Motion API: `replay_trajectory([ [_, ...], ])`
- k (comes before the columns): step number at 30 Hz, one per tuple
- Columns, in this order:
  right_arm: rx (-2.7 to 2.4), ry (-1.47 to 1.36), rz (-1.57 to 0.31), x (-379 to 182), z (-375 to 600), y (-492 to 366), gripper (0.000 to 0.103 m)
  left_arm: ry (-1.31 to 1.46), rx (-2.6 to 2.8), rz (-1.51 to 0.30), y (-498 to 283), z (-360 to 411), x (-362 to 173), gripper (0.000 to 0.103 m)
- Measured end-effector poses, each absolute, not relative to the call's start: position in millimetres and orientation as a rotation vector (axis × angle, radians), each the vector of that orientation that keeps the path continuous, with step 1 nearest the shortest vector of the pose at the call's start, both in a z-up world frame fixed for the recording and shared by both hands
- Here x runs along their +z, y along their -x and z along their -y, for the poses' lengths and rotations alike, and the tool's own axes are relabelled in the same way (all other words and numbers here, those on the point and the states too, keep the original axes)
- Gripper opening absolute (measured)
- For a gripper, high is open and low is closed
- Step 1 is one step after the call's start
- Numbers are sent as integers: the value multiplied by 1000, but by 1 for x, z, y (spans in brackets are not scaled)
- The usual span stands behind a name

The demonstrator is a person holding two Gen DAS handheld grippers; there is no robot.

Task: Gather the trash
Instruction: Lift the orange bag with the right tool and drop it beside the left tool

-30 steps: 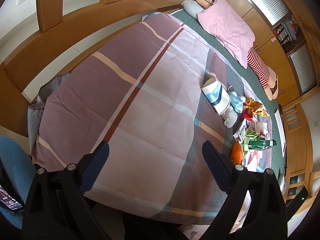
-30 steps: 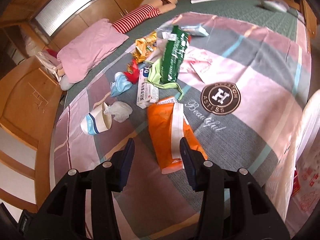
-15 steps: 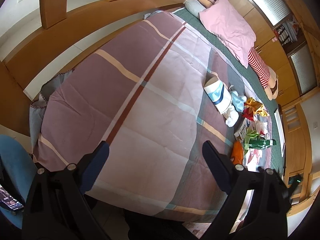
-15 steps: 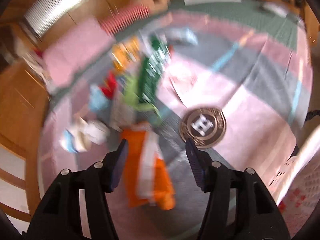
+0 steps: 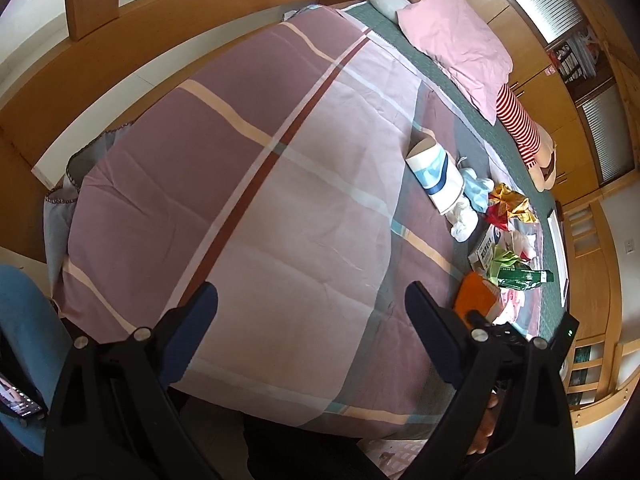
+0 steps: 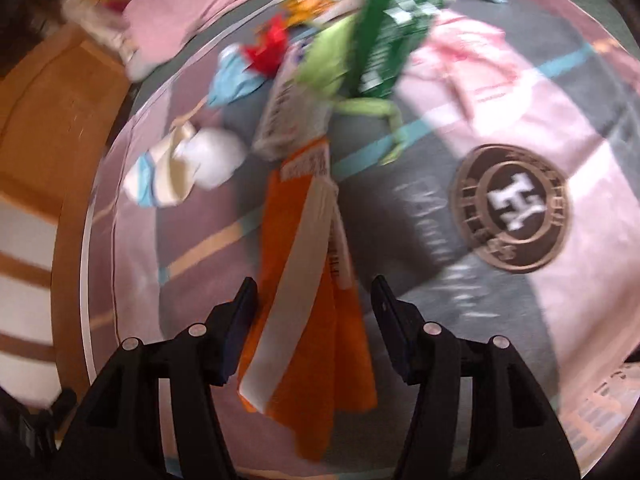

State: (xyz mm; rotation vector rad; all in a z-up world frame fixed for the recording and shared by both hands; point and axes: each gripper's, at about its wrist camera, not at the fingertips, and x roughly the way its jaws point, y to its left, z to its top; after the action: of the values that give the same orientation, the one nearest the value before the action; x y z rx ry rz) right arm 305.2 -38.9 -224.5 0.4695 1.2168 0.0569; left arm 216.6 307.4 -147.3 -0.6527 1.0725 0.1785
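Observation:
Trash lies in a row on the bed. An orange-and-white packet (image 6: pixel 308 280) lies nearest, directly between the fingers of my right gripper (image 6: pixel 314 304), which is open just above it. Beyond it lie a white box (image 6: pixel 288 120), a green wrapper (image 6: pixel 396 32), a crumpled tissue (image 6: pixel 216 156) and a paper cup (image 6: pixel 160 180). The right view is blurred. In the left wrist view my left gripper (image 5: pixel 312 312) is open and empty over bare bedspread, with the cup (image 5: pixel 434 176), the green wrapper (image 5: pixel 520 278) and the orange packet (image 5: pixel 476 300) to its right.
The striped bedspread (image 5: pixel 240 168) covers the bed. A pink pillow (image 5: pixel 456 44) and a striped plush toy (image 5: pixel 520 128) lie at the far side. Wooden cabinets line the walls. A blue chair (image 5: pixel 24 320) stands at the lower left. A round logo (image 6: pixel 512 208) marks the bedspread.
My right gripper has moved forward and down, so the orange packet now lies between its open fingers. My left gripper has barely moved.

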Motion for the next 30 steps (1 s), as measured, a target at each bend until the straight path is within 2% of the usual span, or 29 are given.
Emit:
replay_trajectory([
  [3,138,-425,-1225,-223,7,-300,40,653,180,-1069,-216,-308,-147,94],
  [11,341,-326,-1273,-208,-74,-289,39,710,240,-1031,-210,-323,-145,94],
  [13,331,-326,-1269,-204,-89,-288,45,734,268,-1023,-207,-330,-145,94],
  [16,414,-286,-1236,-198,-112,-280,46,765,300,-1017,-204,-337,-147,94],
  [20,500,-403,-1065,-175,-102,-270,56,787,325,-1009,-203,-342,-148,94],
  [25,420,-475,-997,-168,-82,-263,56,781,324,-1024,-205,-340,-151,94],
  [30,209,-563,-1021,-182,-51,-263,56,762,305,-1040,-207,-335,-153,94],
])
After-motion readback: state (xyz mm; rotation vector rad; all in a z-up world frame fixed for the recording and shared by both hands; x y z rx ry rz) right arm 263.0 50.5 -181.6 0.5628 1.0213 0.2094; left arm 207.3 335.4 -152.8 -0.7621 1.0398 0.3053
